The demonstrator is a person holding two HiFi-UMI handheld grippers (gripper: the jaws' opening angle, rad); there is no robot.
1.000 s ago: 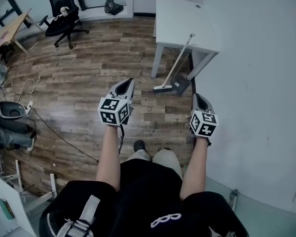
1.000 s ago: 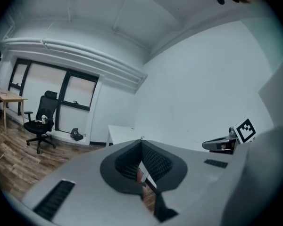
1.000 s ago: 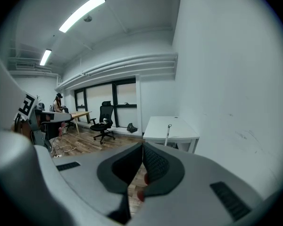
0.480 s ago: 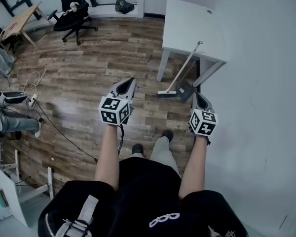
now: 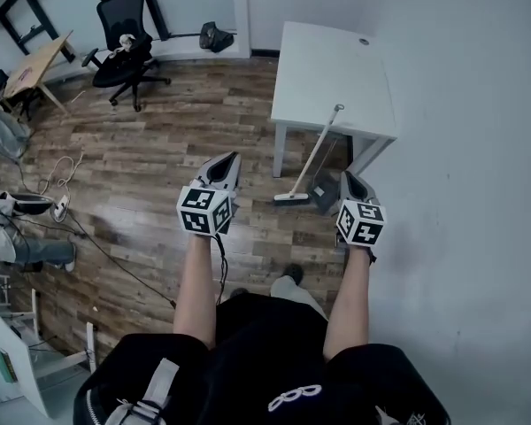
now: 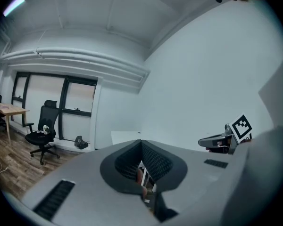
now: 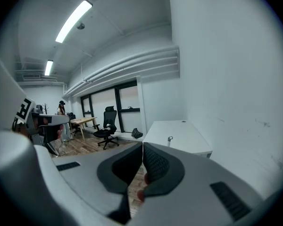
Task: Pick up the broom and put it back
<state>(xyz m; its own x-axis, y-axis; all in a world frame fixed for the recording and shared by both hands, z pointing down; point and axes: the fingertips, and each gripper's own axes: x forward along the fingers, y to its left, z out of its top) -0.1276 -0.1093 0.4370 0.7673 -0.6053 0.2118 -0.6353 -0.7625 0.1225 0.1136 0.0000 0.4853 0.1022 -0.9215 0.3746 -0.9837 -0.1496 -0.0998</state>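
Note:
The broom (image 5: pixel 311 162) leans against the front edge of the white table (image 5: pixel 336 60), its pale handle tip (image 7: pixel 170 139) at the tabletop and its head on the wood floor. A dark dustpan (image 5: pixel 324 193) sits beside the head. My left gripper (image 5: pixel 227 158) is held level to the left of the broom, its jaws shut with nothing between them (image 6: pixel 141 142). My right gripper (image 5: pixel 346 177) hovers just right of the dustpan, close to the wall, its jaws also shut and empty (image 7: pixel 142 145). Neither touches the broom.
A white wall (image 5: pixel 469 149) runs along the right. A black office chair (image 5: pixel 124 47), a wooden desk (image 5: pixel 31 51) and a black bag (image 5: pixel 214 35) stand at the far left. Cables (image 5: pixel 62 206) trail over the floor, with a person's legs (image 5: pixel 18 246) at the left edge.
The person has walked forward: the table and broom have come nearer. Both grippers went along, still shut, and the right one now sits beside the dustpan.

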